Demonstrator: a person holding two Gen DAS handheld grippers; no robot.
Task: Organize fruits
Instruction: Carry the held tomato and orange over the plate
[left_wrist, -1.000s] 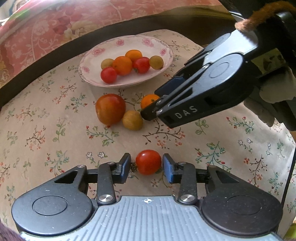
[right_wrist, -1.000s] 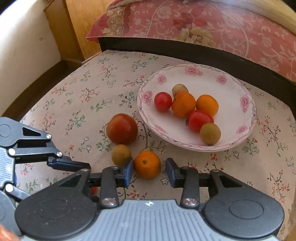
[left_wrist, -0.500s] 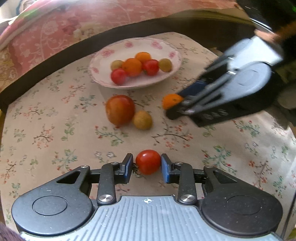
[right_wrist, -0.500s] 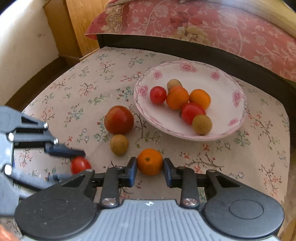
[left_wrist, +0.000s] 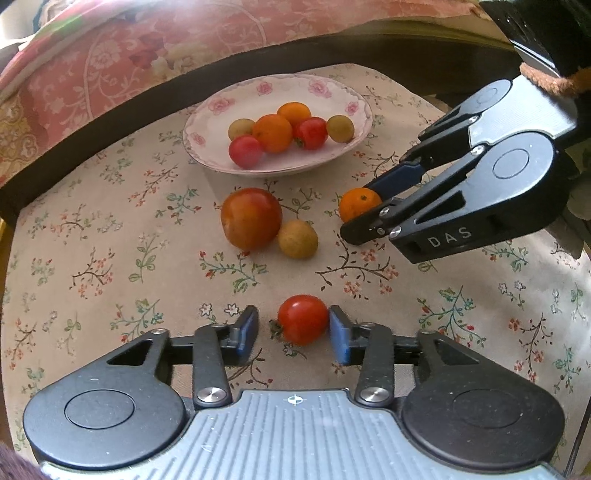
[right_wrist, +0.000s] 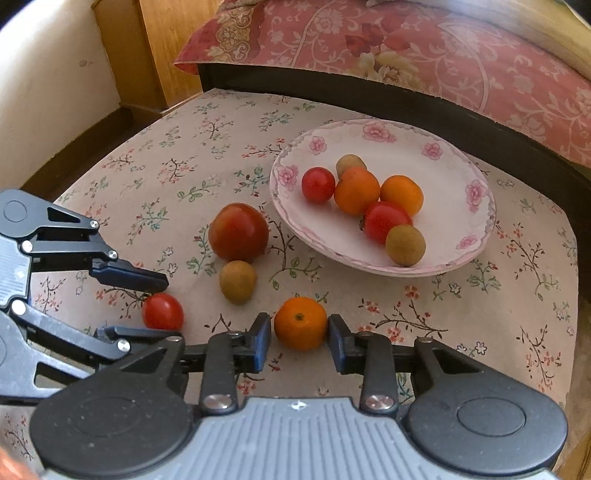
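Nearest the left wrist camera, the small red cherry tomato (left_wrist: 303, 319) lies on the floral-clothed surface (left_wrist: 110, 258) between the blue-padded fingers (left_wrist: 246, 329) of the left gripper (left_wrist: 293, 328). The right pad appears to touch its skin, while a clear gap separates the left pad from its stem end, so the gripper is parted and grasps nothing yet. The tomato's long axis runs roughly across the gap, stem toward the left pad.

In the right wrist view, the small round orange mandarin (right_wrist: 301, 323) sits between the fingers (right_wrist: 263, 341) of the right gripper (right_wrist: 300, 341). Both pads stand very close to it, the right one seemingly in contact. Whether they press on it firmly or it merely rests on the cloth cannot be told.

A little farther lie the tan, rough-skinned longan-like fruit (left_wrist: 297, 239) and, touching it, the large red-orange tomato (left_wrist: 251, 218), both nearer the left gripper.

Beyond them stands the white china plate with pink roses (left_wrist: 218, 105), already holding six small fruits. It lies straight ahead of both grippers. The coming move likely turns on this: each gripper closes on its fruit, then carries it forward over the near rim. The right gripper's fruit lies closer to the plate.
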